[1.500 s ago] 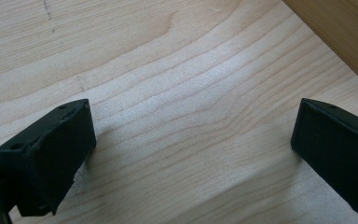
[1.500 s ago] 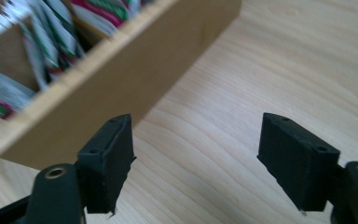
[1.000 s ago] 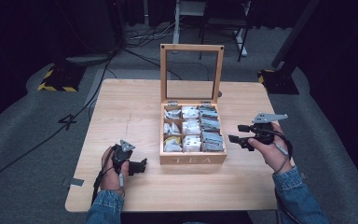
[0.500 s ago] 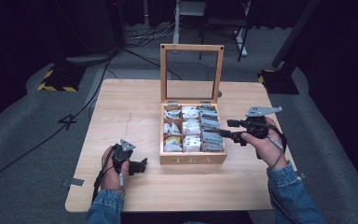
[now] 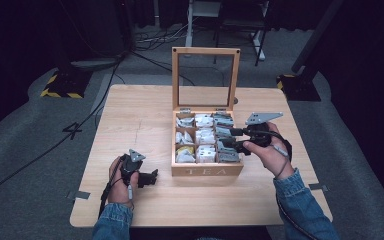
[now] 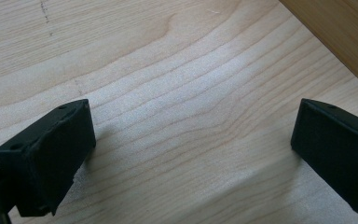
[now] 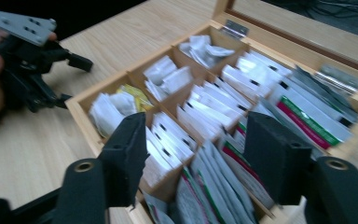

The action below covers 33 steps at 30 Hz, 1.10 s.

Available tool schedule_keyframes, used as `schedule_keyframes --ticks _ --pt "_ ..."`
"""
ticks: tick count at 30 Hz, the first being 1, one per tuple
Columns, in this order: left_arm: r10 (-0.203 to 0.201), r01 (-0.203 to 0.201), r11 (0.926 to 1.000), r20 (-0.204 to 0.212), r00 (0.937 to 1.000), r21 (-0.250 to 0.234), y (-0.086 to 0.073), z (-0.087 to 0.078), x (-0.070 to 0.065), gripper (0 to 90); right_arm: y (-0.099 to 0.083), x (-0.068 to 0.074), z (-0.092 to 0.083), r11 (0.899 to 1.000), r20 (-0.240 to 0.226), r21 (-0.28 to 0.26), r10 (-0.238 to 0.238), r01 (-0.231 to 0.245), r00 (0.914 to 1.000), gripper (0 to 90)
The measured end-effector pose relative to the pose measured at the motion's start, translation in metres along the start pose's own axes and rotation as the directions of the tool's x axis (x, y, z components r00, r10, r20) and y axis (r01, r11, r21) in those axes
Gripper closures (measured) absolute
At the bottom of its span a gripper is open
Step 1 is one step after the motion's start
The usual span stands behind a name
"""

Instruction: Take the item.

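Centrally, rectangular wooden tea box (image 5: pixel 207 170), paper sachets (image 7: pixel 205 116) in compartments.

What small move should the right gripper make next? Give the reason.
Probably lower the right gripper into the tea box and close on a packet. Its jaws stand open above the packets of the right-hand column, holding nothing. The left gripper rests open on the table.

Around the pale wooden surface (image 5: pixel 130 120)
Black cables (image 5: pixel 145 40) are trailing across the grey carpeted floor (image 5: pixel 25 145); a yellow-and-black striped base (image 5: pixel 60 85) is sitting beyond the surface's far left corner.
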State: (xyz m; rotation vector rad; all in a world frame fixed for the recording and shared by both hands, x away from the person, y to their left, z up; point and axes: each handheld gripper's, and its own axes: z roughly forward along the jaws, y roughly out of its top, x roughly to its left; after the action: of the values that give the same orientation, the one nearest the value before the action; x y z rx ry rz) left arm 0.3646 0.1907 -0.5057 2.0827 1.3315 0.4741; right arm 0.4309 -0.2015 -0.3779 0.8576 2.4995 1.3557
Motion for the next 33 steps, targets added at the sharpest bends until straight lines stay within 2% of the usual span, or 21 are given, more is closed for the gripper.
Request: schedule_keyframes --ticks 2,4,5,8,13,16,19,23,28,33 --pt "-0.001 0.001 1.0000 0.000 1.0000 0.000 0.000 0.000 0.000 0.1 0.001 0.003 0.004 1.000 -0.025 -0.018 0.008 -0.009 0.9997 41.1" --pt "0.000 0.000 1.0000 -0.001 1.0000 0.000 0.000 0.000 0.000 0.1 0.002 0.006 0.009 1.000 -0.052 -0.014 0.012 -0.013 0.9986 41.4" --pt "0.000 0.000 1.0000 0.000 1.0000 0.000 0.000 0.000 0.000 0.1 0.001 0.009 0.016 1.000 -0.074 -0.014 0.007 -0.009 0.9972 45.3" --pt "0.000 0.000 1.0000 0.000 1.0000 0.000 0.000 0.000 0.000 0.1 0.001 0.010 0.023 1.000 -0.098 -0.011 0.001 -0.002 0.9952 48.9" --pt "-0.001 0.001 1.0000 0.000 1.0000 0.001 0.000 0.000 0.000 0.1 -0.001 0.018 0.037 0.999 -0.129 0.031 -0.009 0.013 0.9916 53.1" --pt "-0.001 0.001 1.0000 0.000 1.0000 0.000 0.000 0.000 0.000 0.1 -0.002 0.021 0.043 0.998 -0.131 0.057 -0.016 0.024 0.9912 55.8" --pt "-0.001 0.001 1.0000 0.000 1.0000 0.001 0.000 0.000 0.000 0.1 -0.005 0.023 0.050 0.996 -0.142 0.083 -0.004 0.016 0.9899 59.5" --pt "0.004 -0.004 1.0000 -0.001 1.0000 0.000 0.000 0.000 0.000 0.1 -0.010 0.026 0.061 0.990 -0.146 0.139 -0.015 0.036 0.9892 63.3" --pt "0.004 -0.004 1.0000 -0.001 1.0000 0.000 0.000 0.000 0.000 0.1 -0.013 0.024 0.066 0.986 -0.129 0.154 -0.040 0.060 0.9908 64.3" --pt "0.004 -0.004 1.0000 -0.001 1.0000 0.000 0.000 0.000 0.000 0.1 -0.016 0.021 0.071 0.981 -0.132 0.177 -0.060 0.083 0.9895 66.7"
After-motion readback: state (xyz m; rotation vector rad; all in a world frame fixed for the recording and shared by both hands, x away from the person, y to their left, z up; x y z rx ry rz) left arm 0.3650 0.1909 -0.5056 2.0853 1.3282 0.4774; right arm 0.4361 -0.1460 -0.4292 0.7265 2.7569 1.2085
